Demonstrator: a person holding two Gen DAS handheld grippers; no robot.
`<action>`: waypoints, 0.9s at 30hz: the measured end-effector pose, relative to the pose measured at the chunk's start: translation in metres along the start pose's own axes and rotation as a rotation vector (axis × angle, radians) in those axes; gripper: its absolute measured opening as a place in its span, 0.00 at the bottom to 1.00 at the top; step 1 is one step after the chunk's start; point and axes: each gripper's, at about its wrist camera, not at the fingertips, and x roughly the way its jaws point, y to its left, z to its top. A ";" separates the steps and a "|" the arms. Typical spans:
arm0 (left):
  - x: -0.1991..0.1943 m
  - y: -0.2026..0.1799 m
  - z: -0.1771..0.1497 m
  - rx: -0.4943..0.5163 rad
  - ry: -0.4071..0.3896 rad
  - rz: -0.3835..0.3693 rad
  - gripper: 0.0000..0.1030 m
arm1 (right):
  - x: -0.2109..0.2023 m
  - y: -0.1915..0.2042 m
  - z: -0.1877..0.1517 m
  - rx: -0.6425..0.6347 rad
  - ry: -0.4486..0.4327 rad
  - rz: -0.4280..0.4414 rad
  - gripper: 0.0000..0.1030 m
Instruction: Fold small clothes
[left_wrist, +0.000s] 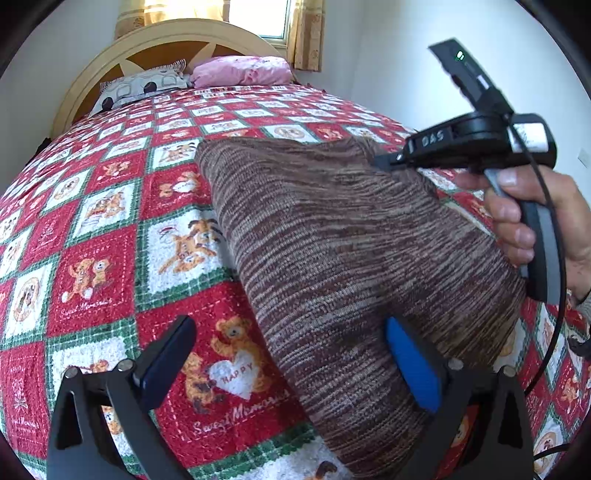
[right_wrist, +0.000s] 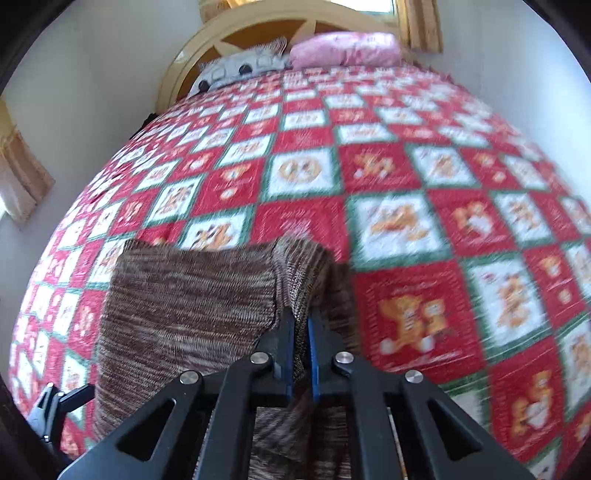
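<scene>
- Our right claw (right_wrist: 301, 332) is clenched on a corner of the brown knit garment (right_wrist: 192, 302), the cloth pinched between its two pads and bunched upward at 12 o'clock from the tips.
- In the left wrist view, we see the right claw (left_wrist: 384, 161) at 2 o'clock, gripping the garment's (left_wrist: 332, 240) far corner, with the right hand (left_wrist: 535, 221) wrapped around the handle.
- Our left claw (left_wrist: 291, 362) is released, fingers spread wide; the blue pad (left_wrist: 413, 365) at 4 o'clock lies against the garment's edge, while the other finger (left_wrist: 170, 354) sits at 8 o'clock over the quilt.
- The garment drapes from the raised corner down onto the red, white and green teddy-bear quilt (left_wrist: 110, 229) covering the bed.
- At 12 o'clock, a pink pillow (left_wrist: 243, 70) and a patterned pillow (left_wrist: 144, 86) rest against the wooden headboard (left_wrist: 122, 55).
</scene>
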 end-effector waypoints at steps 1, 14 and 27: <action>0.001 0.000 0.000 0.001 0.004 0.000 1.00 | -0.003 -0.004 0.003 0.011 -0.014 -0.015 0.05; 0.002 0.000 -0.002 -0.010 0.024 -0.015 1.00 | -0.008 -0.031 -0.009 0.092 -0.001 0.040 0.07; -0.003 -0.013 -0.003 0.055 -0.001 -0.014 1.00 | -0.067 -0.007 -0.077 -0.048 -0.015 0.140 0.18</action>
